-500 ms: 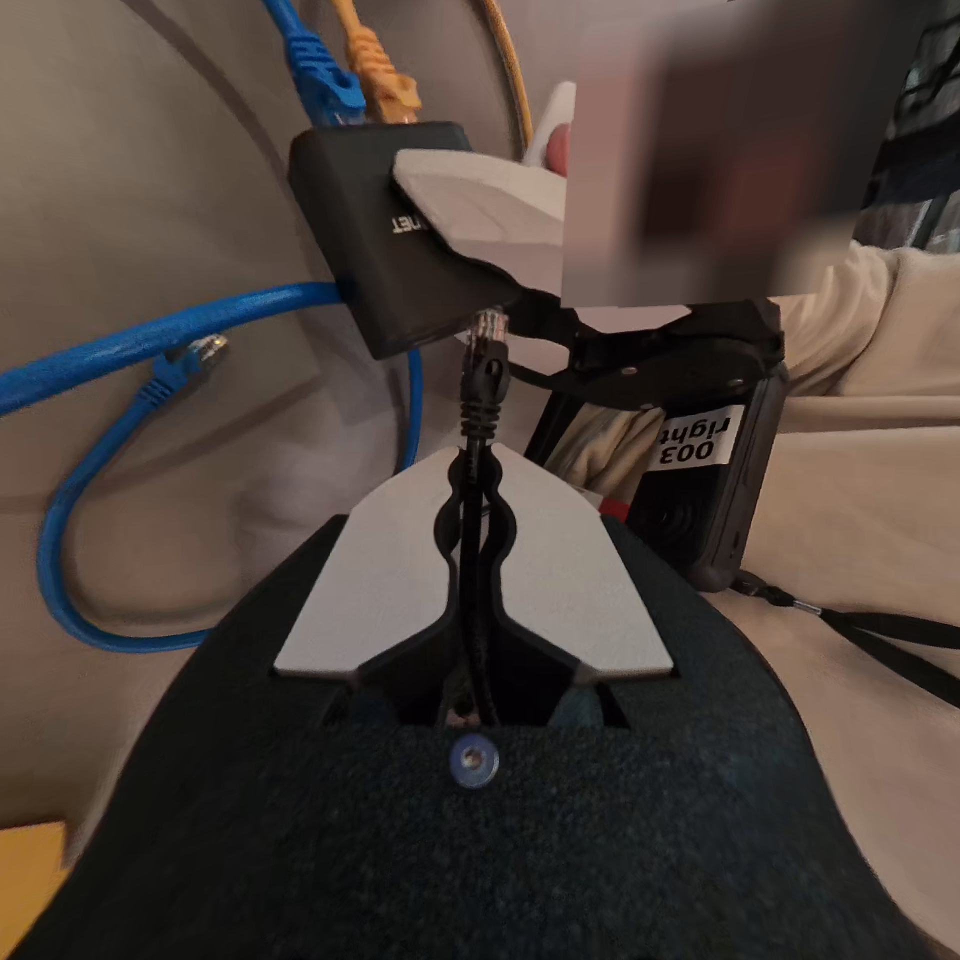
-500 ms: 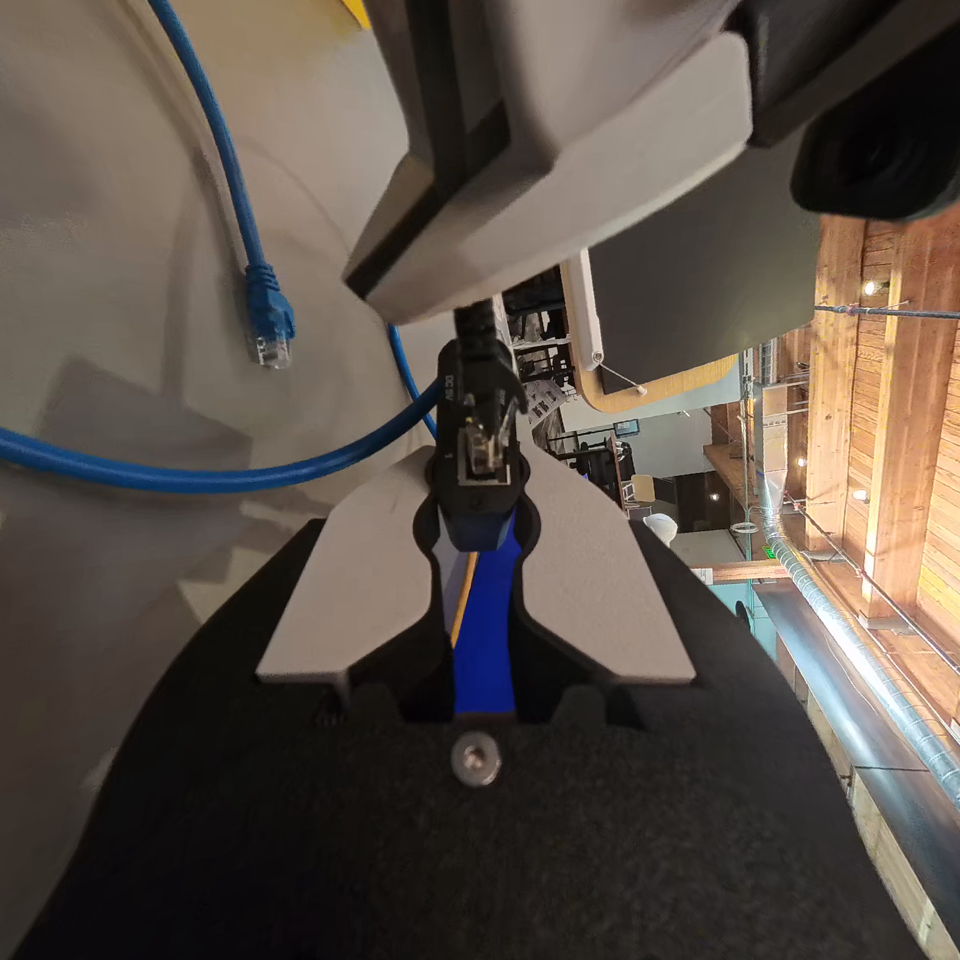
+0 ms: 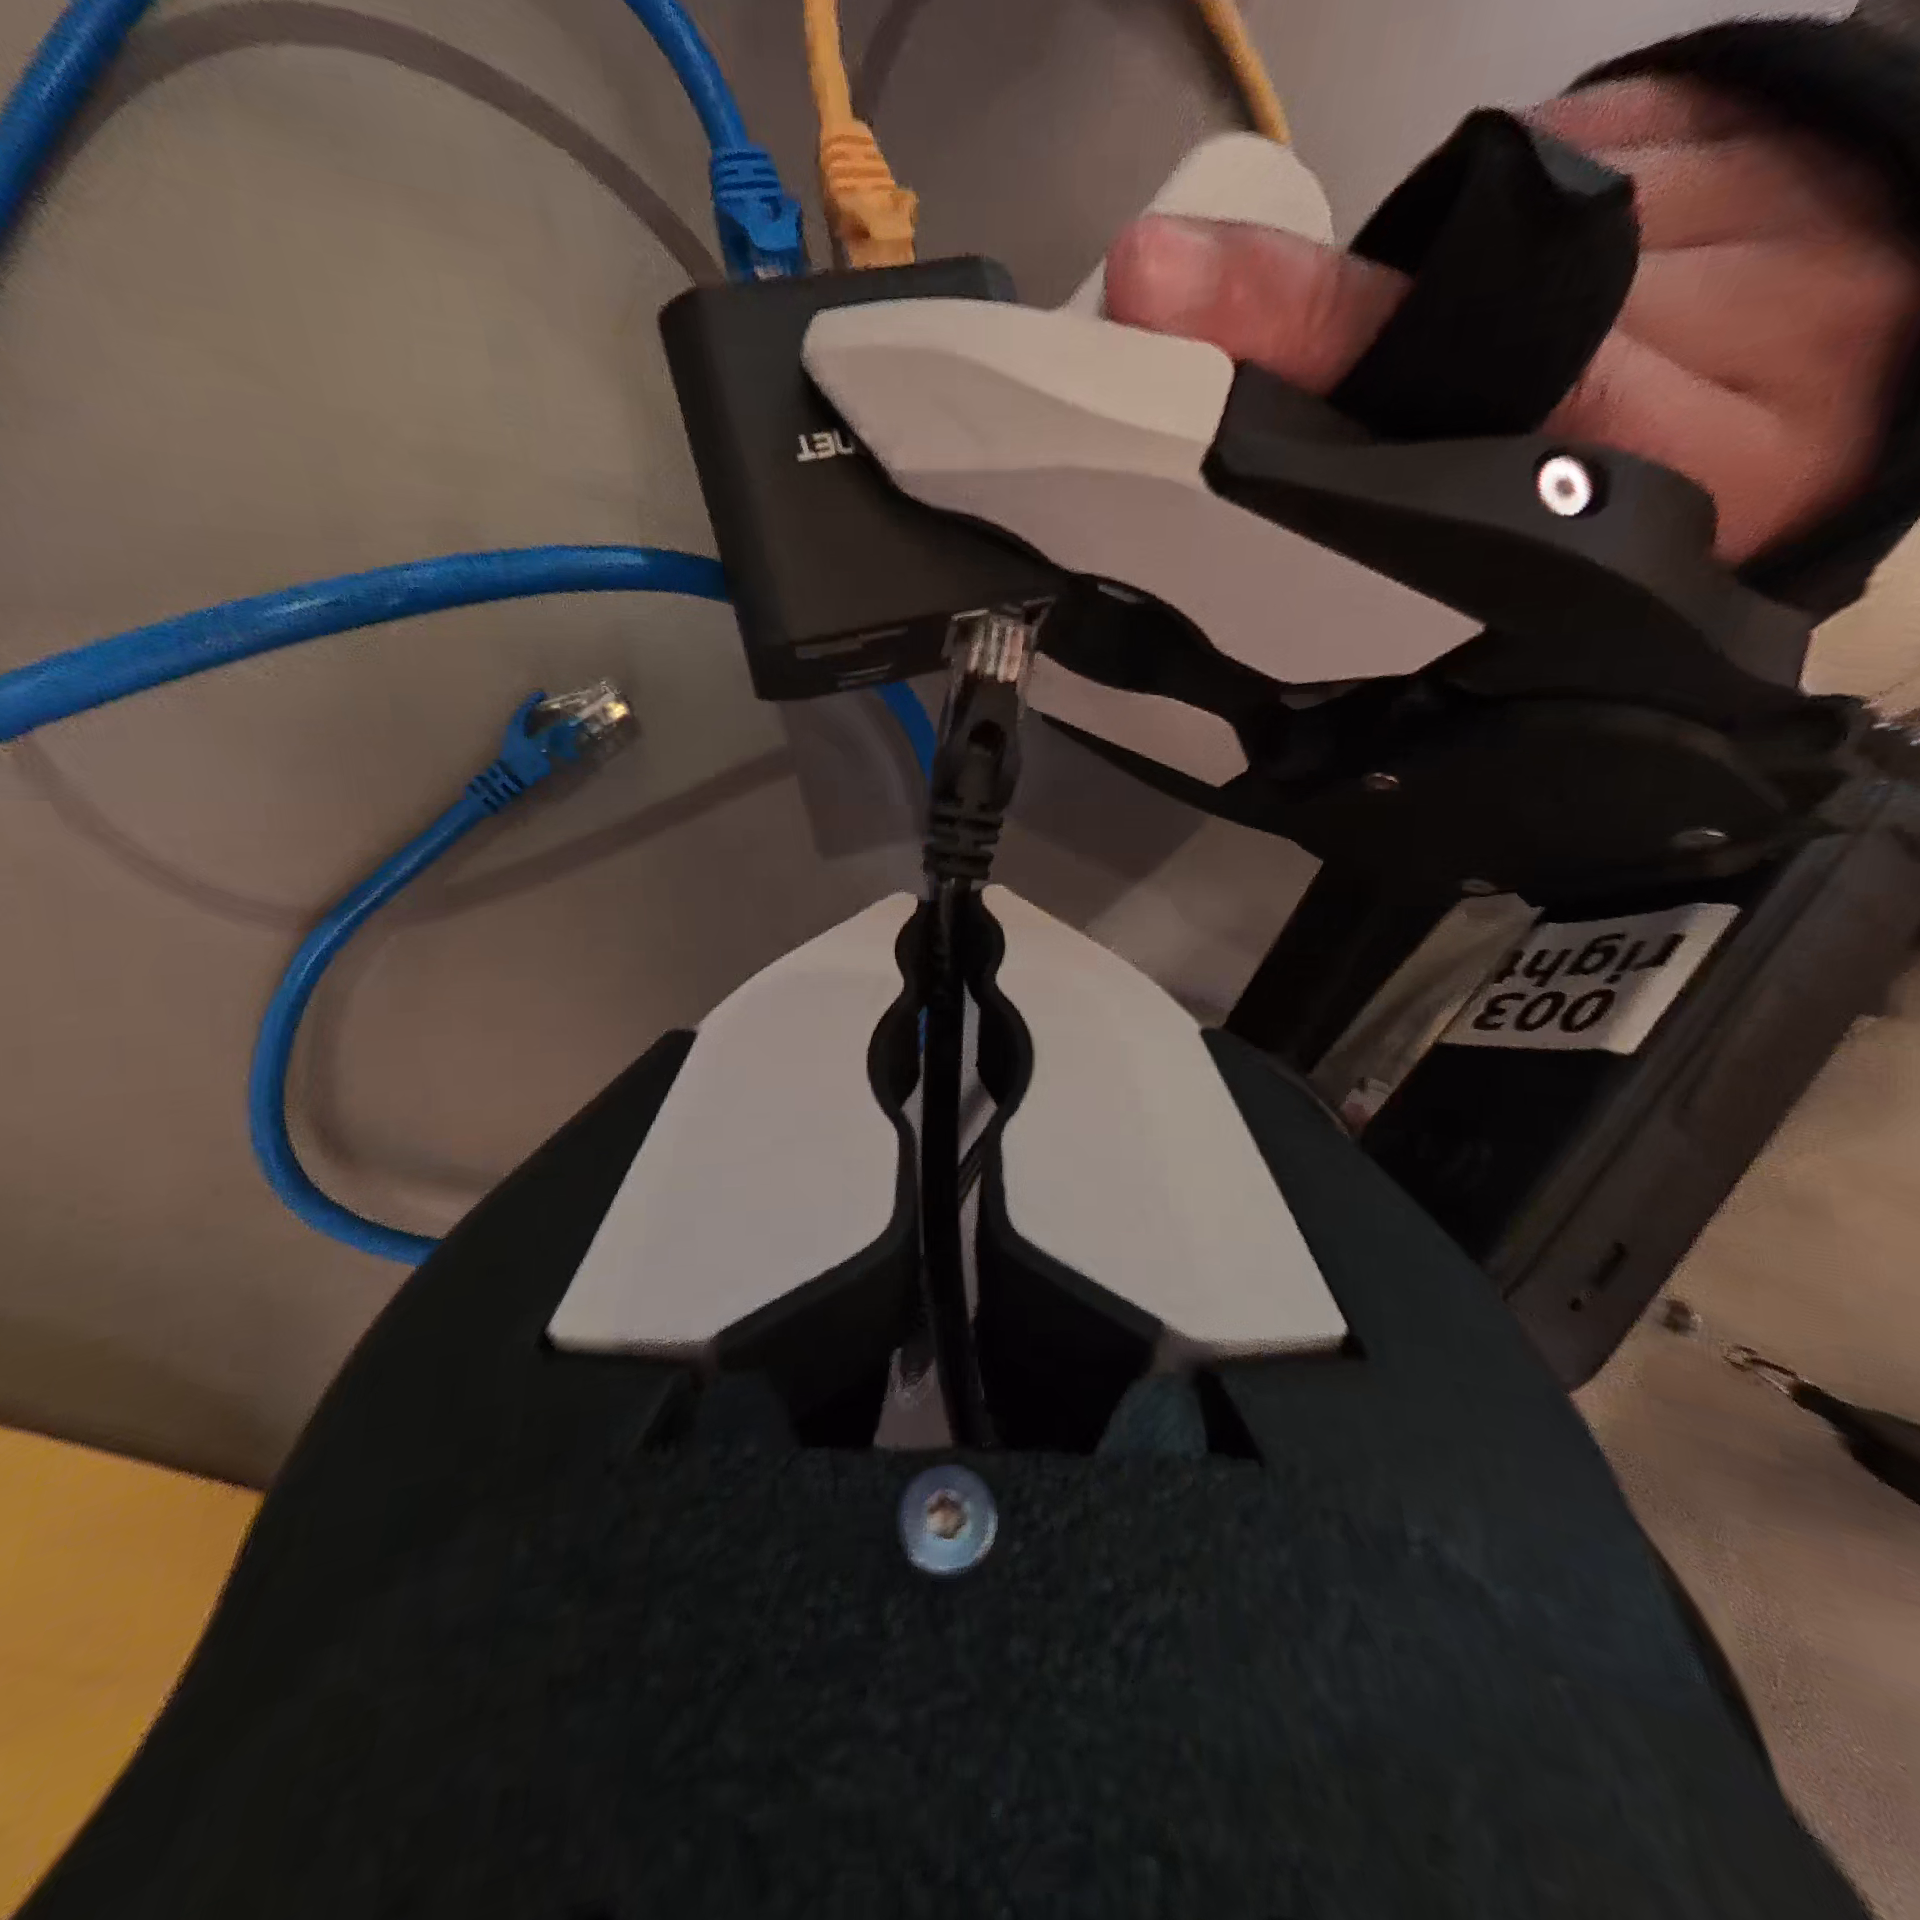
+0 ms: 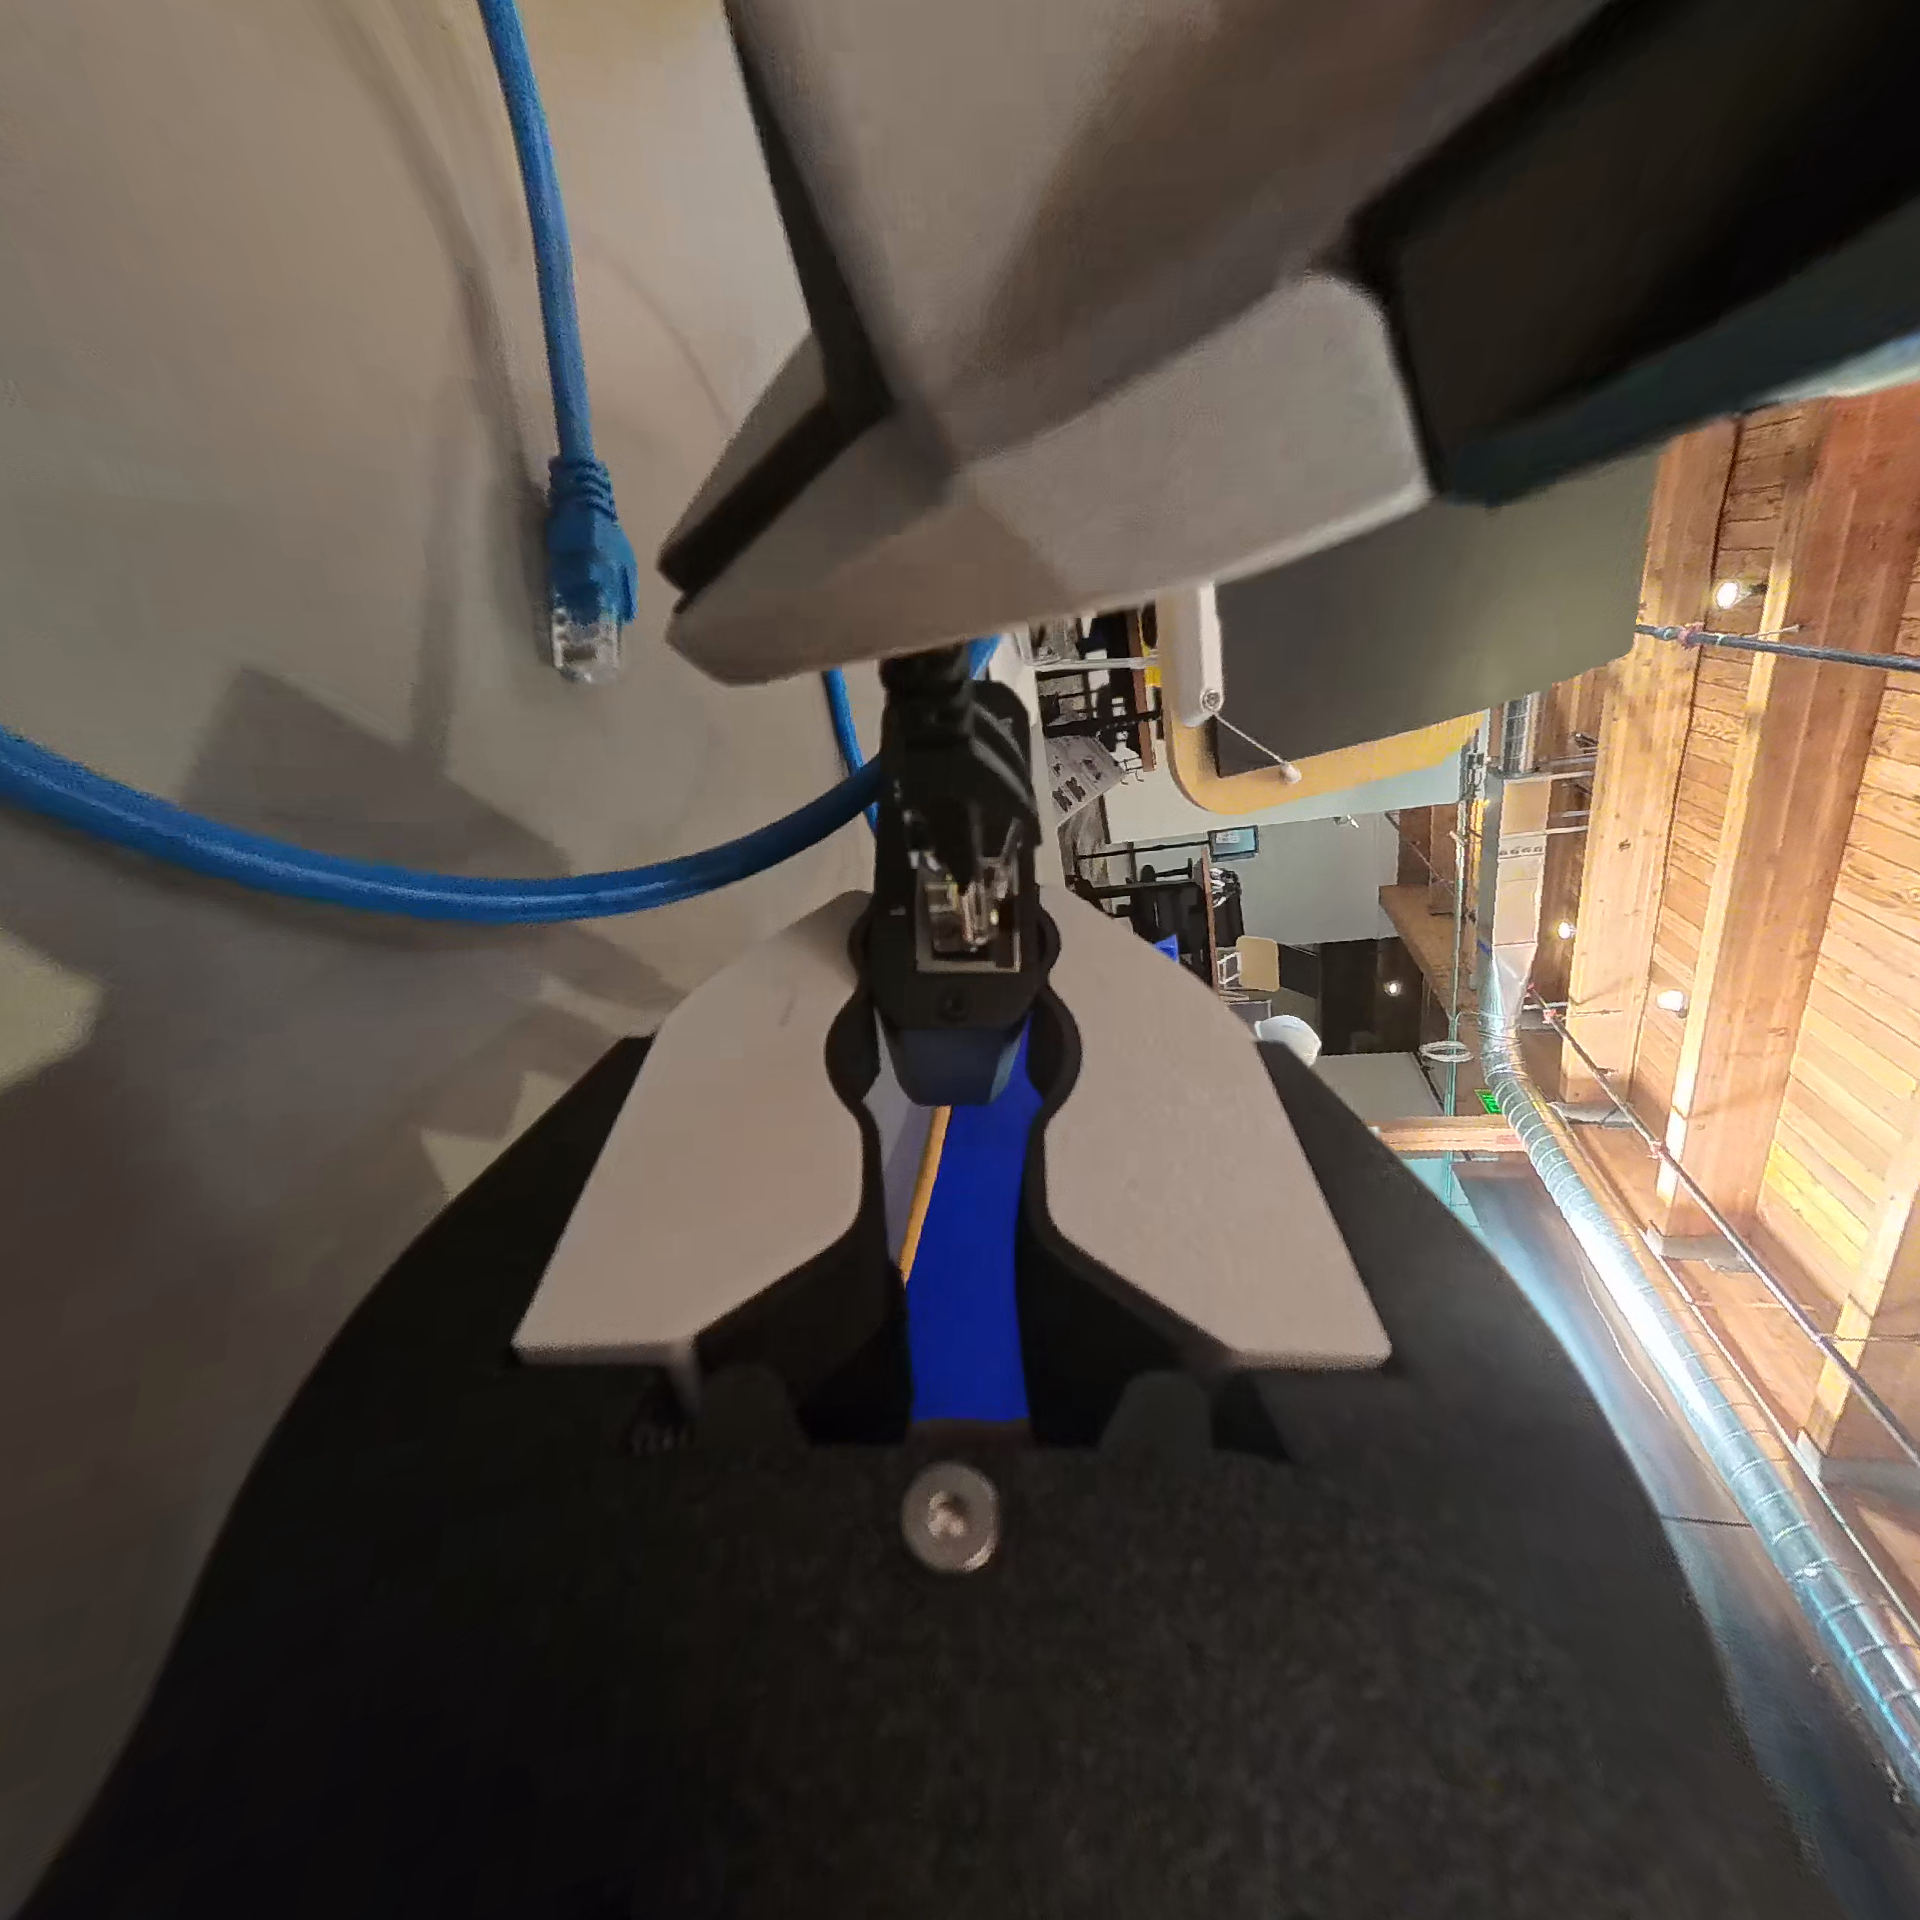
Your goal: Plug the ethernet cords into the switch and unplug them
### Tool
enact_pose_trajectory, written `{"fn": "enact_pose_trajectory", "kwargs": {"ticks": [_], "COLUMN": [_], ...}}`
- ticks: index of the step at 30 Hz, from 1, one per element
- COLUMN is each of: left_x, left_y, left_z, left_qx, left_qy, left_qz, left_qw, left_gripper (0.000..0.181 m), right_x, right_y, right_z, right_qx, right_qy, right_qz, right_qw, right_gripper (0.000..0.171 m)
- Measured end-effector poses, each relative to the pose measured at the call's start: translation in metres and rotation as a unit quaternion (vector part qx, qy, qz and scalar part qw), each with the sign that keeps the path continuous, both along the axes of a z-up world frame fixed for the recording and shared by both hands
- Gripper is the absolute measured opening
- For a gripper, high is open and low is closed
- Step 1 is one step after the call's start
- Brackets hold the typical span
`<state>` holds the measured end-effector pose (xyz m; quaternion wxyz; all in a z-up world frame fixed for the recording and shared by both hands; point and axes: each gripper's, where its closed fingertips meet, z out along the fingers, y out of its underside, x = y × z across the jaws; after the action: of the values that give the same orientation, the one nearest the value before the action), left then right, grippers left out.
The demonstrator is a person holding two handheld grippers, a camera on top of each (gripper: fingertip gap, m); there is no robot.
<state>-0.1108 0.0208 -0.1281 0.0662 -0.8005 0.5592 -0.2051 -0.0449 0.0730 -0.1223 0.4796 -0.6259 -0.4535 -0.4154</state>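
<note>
In the left wrist view my left gripper (image 3: 951, 920) is shut on a black ethernet cord (image 3: 945, 1143). Its clear plug (image 3: 987, 655) has its tip at the mouth of a port on the near face of the black switch (image 3: 790, 540). A grey finger (image 3: 1039, 457) of my right gripper lies across the switch's top. A blue plug (image 3: 753, 223) and an orange plug (image 3: 862, 203) sit in its far side. In the right wrist view my right gripper (image 4: 951, 940) is shut on the switch (image 4: 951, 1003), and the black plug (image 4: 961, 821) enters its port from above.
A loose blue plug (image 3: 582, 717) lies on the grey table (image 3: 312, 364), and also shows in the right wrist view (image 4: 587, 613). Blue cord loops (image 3: 281, 1091) lie at left. A yellow object (image 3: 94, 1621) sits at lower left. A person's hand (image 3: 1299, 301) holds the right gripper. Spacing between my two grippers at the tips: around 8 centimetres.
The switch and the right gripper have come closer to the left gripper. The black plug's tip now sits at the port mouth. Both grippers stay shut.
</note>
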Motion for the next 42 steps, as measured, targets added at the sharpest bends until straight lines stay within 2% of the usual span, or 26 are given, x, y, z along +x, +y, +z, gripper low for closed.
{"fn": "enact_pose_trajectory", "kwargs": {"ticks": [1, 9, 15, 21, 25, 28, 35, 37, 39, 42], "left_x": [-0.001, 0.003, 0.006, 0.004, 0.006, 0.006, 0.012, 0.012, 0.009, -0.019], "left_y": [-0.001, -0.006, -0.002, -0.002, -0.001, -0.004, -0.002, 0.003, 0.009, 0.034], "left_z": [-0.003, -0.019, -0.017, -0.013, -0.012, -0.015, -0.023, -0.022, -0.007, 0.047], "left_qx": [0.016, 0.011, 0.018, 0.021, 0.077, 0.082, 0.089, 0.086, 0.067, 0.064], "left_qy": [0.007, 0.014, 0.005, 0.002, 0.014, 0.036, 0.052, 0.026, -0.028, -0.154], "left_qz": [-0.002, 0.04, 0.06, 0.035, -0.016, -0.04, -0.051, -0.047, -0.024, 0.065], "left_qw": [1.0, 0.999, 0.998, 0.999, 0.997, 0.995, 0.993, 0.995, 0.997, 0.984], "left_gripper": [0.005, 0.005, 0.005, 0.005, 0.004, 0.004, 0.004, 0.005, 0.008, 0.024], "right_x": [-0.001, -0.002, -0.002, -0.007, -0.007, -0.008, -0.004, -0.003, -0.006, -0.005], "right_y": [0.0, 0.001, 0.001, -0.001, -0.002, -0.005, -0.005, 0.0, 0.002, 0.002], "right_z": [-0.001, -0.006, -0.011, -0.009, -0.01, -0.014, -0.021, -0.02, -0.01, -0.006], "right_qx": [0.0, 0.0, -0.006, 0.002, -0.002, -0.006, -0.018, -0.02, -0.007, -0.007], "right_qy": [-0.004, -0.028, -0.033, -0.019, -0.003, -0.005, -0.008, -0.004, 0.016, 0.011], "right_qz": [-0.001, -0.02, -0.021, 0.001, 0.01, 0.021, 0.012, 0.013, 0.034, 0.032], "right_qw": [1.0, 0.999, 0.999, 1.0, 1.0, 1.0, 1.0, 1.0, 0.999, 0.999], "right_gripper": [0.024, 0.024, 0.024, 0.024, 0.024, 0.023, 0.023, 0.024, 0.024, 0.024]}}
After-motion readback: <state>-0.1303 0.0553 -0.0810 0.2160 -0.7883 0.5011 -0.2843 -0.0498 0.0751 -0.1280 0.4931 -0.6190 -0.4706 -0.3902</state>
